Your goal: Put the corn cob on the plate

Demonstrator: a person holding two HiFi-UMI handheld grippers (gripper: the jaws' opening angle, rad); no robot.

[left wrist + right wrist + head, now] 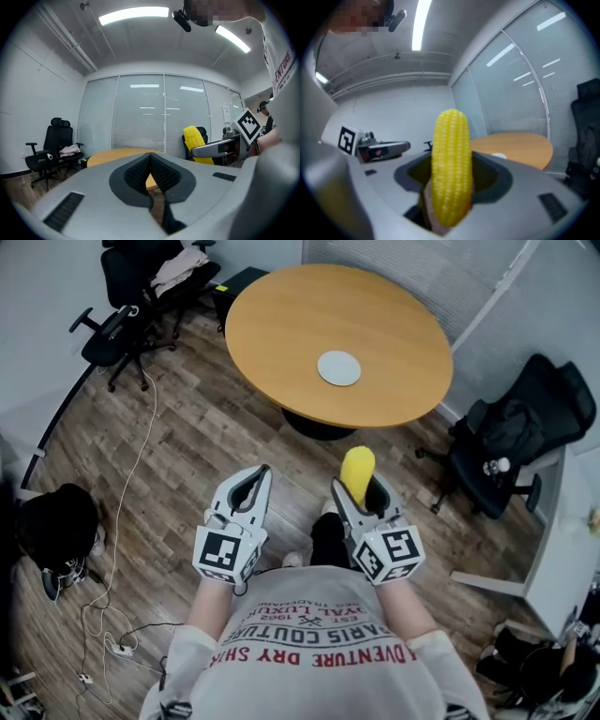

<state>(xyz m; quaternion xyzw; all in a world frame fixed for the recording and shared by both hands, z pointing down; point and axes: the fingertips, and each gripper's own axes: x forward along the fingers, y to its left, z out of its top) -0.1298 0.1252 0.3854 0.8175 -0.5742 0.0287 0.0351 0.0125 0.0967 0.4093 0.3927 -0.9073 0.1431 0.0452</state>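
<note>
Plainly we stand well back from the round wooden table (pixel 281 324), both tools held level in front of our chest, so the carry to the plate is not yet made. At our left, the left gripper (pixel 262 472) is pinched together with nothing between its ribbed pads, as the left gripper view shows, where the tips meet over the table's near edge (pixel 150 157). We judge it is held idle beside its partner, out of the way, since one tool is enough for this load.

Further along, the small pale plate (pixel 338 367) lies bare near the middle of the tabletop, well apart from us across the wood-plank floor (pixel 187 446).

To its right and nearer us, the yellow corn cob (pixel 357 472) stands upright in the right gripper (pixel 361 489), which is clamped on the cob's lower part. The right gripper view shows the kernelled top (pixel 451 154) rising clear above the jaws. Gripping low leaves most of the cob free, which we think should let it be laid down flat on the plate.
</note>
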